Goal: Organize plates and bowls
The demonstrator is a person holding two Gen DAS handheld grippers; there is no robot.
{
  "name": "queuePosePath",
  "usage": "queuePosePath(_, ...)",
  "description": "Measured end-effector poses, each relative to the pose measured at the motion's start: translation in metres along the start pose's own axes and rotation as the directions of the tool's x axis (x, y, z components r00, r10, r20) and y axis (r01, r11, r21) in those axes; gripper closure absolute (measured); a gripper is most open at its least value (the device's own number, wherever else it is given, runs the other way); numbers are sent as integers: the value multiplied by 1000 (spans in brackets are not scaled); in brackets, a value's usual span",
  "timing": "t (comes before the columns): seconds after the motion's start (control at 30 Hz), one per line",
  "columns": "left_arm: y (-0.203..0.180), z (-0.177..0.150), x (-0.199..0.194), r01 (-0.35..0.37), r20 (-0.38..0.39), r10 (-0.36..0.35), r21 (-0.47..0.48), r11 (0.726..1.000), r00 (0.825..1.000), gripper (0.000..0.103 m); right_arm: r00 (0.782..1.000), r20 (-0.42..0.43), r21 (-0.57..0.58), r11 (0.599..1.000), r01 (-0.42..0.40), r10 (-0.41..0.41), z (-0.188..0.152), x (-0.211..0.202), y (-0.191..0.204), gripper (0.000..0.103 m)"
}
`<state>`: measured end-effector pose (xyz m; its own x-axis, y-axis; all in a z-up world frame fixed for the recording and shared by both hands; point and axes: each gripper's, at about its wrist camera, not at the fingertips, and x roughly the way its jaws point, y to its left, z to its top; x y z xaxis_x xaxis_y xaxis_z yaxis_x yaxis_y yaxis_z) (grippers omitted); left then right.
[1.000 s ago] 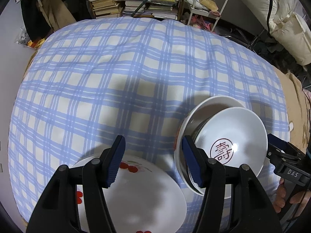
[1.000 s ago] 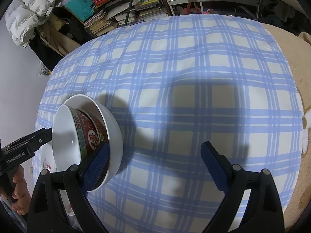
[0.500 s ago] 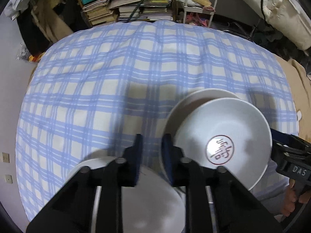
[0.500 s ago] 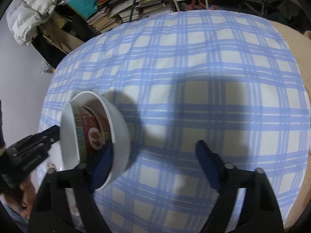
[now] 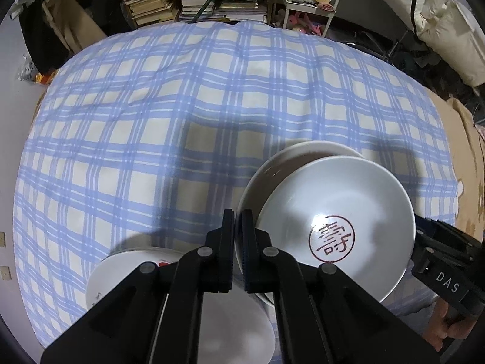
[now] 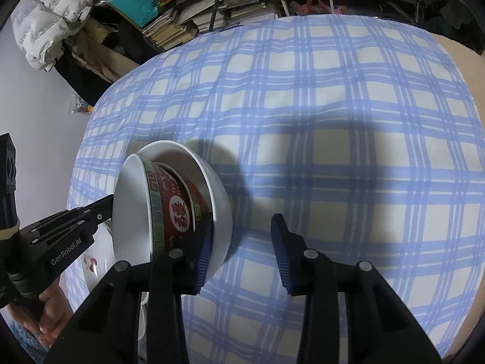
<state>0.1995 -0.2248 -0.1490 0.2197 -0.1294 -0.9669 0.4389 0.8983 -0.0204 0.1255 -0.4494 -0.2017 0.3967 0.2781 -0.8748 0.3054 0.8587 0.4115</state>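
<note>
Two nested bowls stand tilted on the blue checked cloth (image 5: 182, 139). The inner bowl (image 5: 333, 212) is white inside with a red character; its outside (image 6: 175, 209) is red and patterned. It leans in the outer white bowl (image 6: 221, 209). My left gripper (image 5: 238, 215) is shut, and the outer bowl's left rim (image 5: 251, 182) appears pinched between its pads. The jaws of my right gripper (image 6: 242, 230) are closing. Its left pad lies against the outer bowl's near wall and its right pad stands apart on the cloth. A white plate with red cherries (image 5: 121, 273) lies under my left gripper.
Stacks of books (image 5: 197, 3) and a white shelf frame (image 5: 303, 9) stand beyond the cloth's far edge. A white puffy jacket (image 6: 48, 18) hangs at the back left. A beige surface (image 5: 466, 157) borders the cloth on the right. A hand (image 6: 51, 321) holds each gripper's handle.
My left jaws went from wide apart to shut at the outer bowl's left rim. My right jaws narrowed, the right finger moving toward the bowls. Both hands stayed about in place.
</note>
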Motion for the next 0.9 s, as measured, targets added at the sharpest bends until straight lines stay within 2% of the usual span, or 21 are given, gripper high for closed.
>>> queuePosePath(0.07,1,1,1,12,-7,-12,-3,1000,1000,101,1000,-4,-8,1000,-1,1,0,0,3,74)
queuePosePath(0.13,1,1,0,5,-20,-5,9,1000,1000,101,1000,-7,-45,999,-5,5,-1,-1,11,92)
queuePosePath(0.2,1,1,1,-6,-33,6,22,1000,999,100,1000,-14,-57,998,12,-13,-2,-2,18,92)
queuePosePath(0.37,3,3,3,4,-45,-4,-12,1000,999,101,999,-39,-26,1000,9,-10,2,0,15,92)
queuePosePath(0.57,4,-1,4,6,-20,-7,-43,999,1000,101,999,-36,23,1000,12,-12,1,0,14,92)
queuePosePath(0.73,10,-4,4,39,1,-40,-73,997,999,101,999,-25,19,999,31,-31,0,-2,19,92)
queuePosePath(0.9,11,-5,3,46,8,-45,-70,997,999,101,999,-14,39,999,33,-32,-1,-1,20,92)
